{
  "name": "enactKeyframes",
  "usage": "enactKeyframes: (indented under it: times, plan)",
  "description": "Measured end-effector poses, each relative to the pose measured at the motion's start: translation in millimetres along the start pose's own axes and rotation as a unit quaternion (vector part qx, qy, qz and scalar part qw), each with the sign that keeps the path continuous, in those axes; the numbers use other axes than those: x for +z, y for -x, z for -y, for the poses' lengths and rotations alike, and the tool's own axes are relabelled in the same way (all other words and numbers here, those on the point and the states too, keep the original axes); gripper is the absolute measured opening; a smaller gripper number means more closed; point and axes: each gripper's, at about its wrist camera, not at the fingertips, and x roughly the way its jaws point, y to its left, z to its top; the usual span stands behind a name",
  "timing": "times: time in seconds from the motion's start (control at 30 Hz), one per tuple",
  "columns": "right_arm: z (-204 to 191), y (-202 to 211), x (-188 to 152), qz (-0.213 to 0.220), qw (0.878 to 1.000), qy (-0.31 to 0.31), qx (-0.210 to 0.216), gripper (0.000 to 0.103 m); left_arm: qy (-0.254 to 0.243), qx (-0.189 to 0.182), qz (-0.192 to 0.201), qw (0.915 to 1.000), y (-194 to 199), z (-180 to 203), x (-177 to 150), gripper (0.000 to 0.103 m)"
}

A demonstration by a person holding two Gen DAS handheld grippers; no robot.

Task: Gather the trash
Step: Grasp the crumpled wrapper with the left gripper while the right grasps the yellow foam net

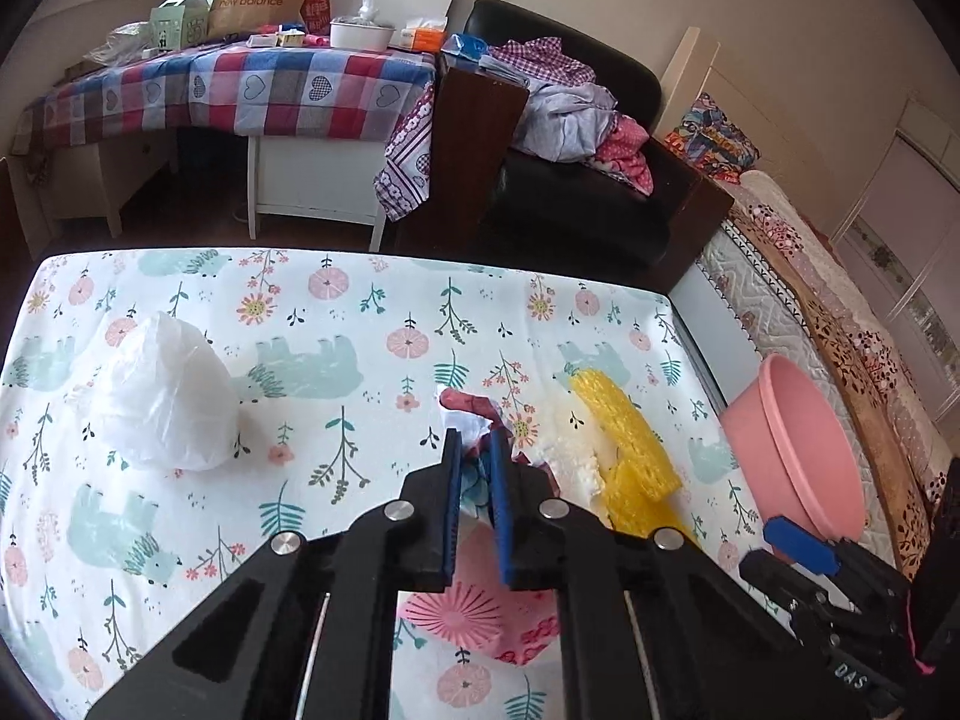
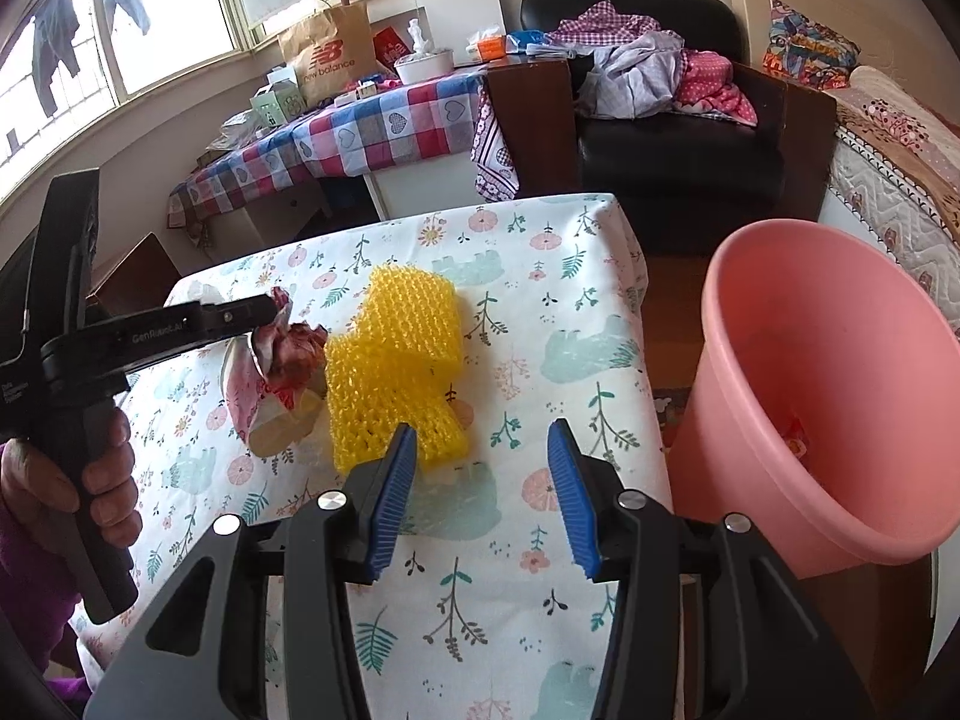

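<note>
My left gripper is shut on a crumpled red-and-white wrapper on the floral-cloth table. The right wrist view shows this gripper from the side, its tip in the wrapper. A pink-flowered piece lies under it. Just right of it is a yellow foam net on a bit of white foam. My right gripper stands open with nothing between its pads, just short of the yellow net. A pink bucket stands beside the table's right edge.
A crumpled white plastic bag lies at the table's left. A hand in a purple sleeve holds the left gripper's handle. Beyond the table are a black armchair piled with clothes, a checked-cloth desk and a bed at the right.
</note>
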Motion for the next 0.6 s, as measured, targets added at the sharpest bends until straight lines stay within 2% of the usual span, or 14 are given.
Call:
enactKeyframes:
  times: [0.33,0.6]
  plan:
    - [-31,-19,28,0.008,0.999,0.026,0.035,0.046,0.008,-0.01,0.052,0.9986,54,-13,-10,0.006]
    - [-45,-54,42,-0.013,0.999,0.033,0.023,0.046,0.016,0.002,0.067,0.9976,86,-32,-26,0.006]
